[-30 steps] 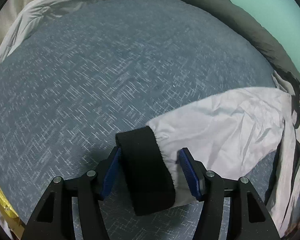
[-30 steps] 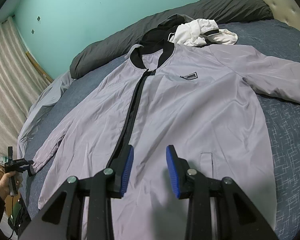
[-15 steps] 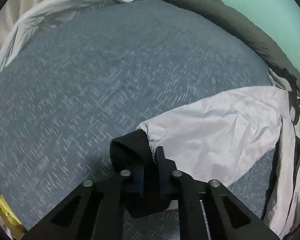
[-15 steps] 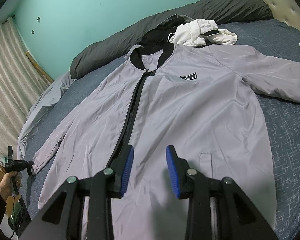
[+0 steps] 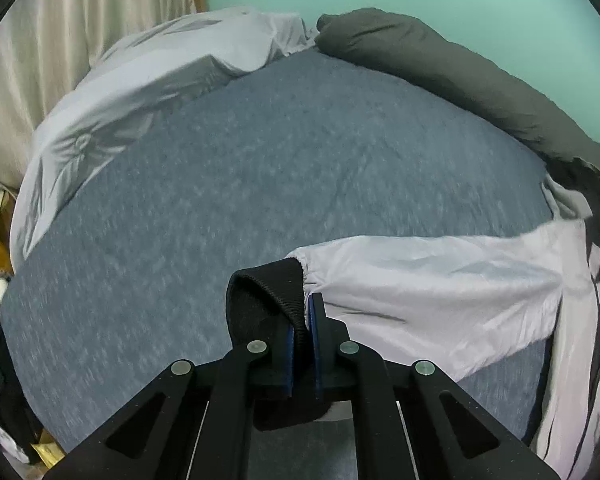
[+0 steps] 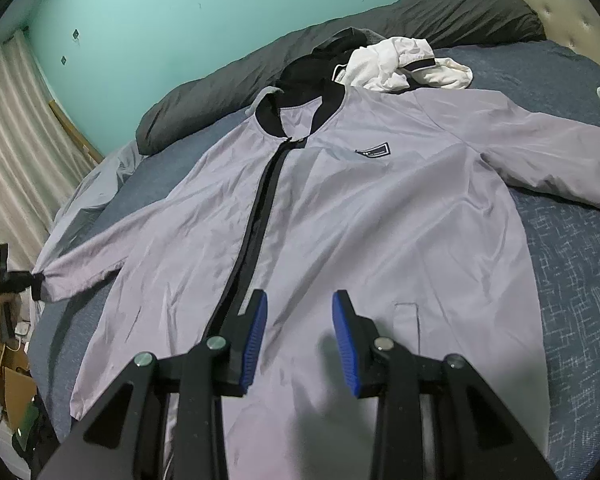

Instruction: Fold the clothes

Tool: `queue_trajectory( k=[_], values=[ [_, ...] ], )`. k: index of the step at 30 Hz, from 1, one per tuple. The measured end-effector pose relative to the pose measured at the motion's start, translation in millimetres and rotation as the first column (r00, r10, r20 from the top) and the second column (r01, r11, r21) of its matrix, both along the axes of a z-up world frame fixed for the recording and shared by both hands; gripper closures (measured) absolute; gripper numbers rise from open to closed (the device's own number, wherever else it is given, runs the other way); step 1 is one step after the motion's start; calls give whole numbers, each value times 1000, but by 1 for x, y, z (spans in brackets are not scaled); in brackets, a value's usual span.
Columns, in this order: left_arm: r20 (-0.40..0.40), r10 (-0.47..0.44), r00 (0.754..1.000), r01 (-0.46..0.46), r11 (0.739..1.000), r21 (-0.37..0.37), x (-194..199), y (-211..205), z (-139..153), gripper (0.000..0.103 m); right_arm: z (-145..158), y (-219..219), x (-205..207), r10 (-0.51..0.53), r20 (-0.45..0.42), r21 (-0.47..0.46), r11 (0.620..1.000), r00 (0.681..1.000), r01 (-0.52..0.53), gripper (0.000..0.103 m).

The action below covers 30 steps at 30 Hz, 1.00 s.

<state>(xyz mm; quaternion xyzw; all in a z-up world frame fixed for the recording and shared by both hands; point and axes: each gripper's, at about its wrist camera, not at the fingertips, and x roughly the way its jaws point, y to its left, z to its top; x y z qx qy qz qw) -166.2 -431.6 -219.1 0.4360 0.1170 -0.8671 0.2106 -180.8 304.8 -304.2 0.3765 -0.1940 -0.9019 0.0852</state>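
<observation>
Your left gripper (image 5: 302, 320) clamped on the black cuff (image 5: 266, 300), sleeve (image 5: 432, 292) stretching toward 3 o'clock above the blue bedspread (image 5: 260, 184), your right gripper (image 6: 298, 334) parted and empty, grey jacket (image 6: 360, 220) spread flat beneath it, running to 12 o'clock.

Black claws (image 6: 298, 334), blue pads (image 6: 346, 350), silver screws.

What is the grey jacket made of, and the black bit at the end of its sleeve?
The grey jacket looks like thin, smooth nylon or polyester: slightly shiny, with fine crinkles. The black cuff looks like stretchy ribbed knit: matte, with tiny ridges along its edge. The left hand-held gripper pinches it.
</observation>
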Motion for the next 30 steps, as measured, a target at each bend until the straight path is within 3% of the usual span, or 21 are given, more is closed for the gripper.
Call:
queue_trajectory(
  k=[5,9,17,19,21,23,27,30],
  values=[
    [1,20,1000,-20,1000,-6,-22,-20,8,97,-2,2,-1,-8,4,10,1000,1000,8,69],
    [13,54,998,-54,998,11,-35,-39,-4,97,-1,3,0,-16,2,15,1000,1000,16,69],
    [95,59,994,-73,987,146,-41,-58,-64,95,-9,-6,-4,-5,28,46,999,1000,4,69],
    [98,62,993,-78,983,164,-37,-61,-70,90,-11,-10,-4,5,30,52,999,1000,-6,69],
    [90,77,993,-92,979,182,-31,-66,-69,79,-10,-14,-4,14,27,55,998,1000,-15,69],
    [83,96,992,-110,978,177,-23,-70,-64,75,-7,-16,-3,19,20,55,998,1000,-20,69],
    [35,107,994,-110,989,95,-11,-62,-38,75,-1,-19,-1,25,2,54,998,1000,-25,69],
    [22,44,999,-45,996,81,-19,-42,-30,74,1,-20,0,27,-5,51,998,1000,-27,69]
  ],
)
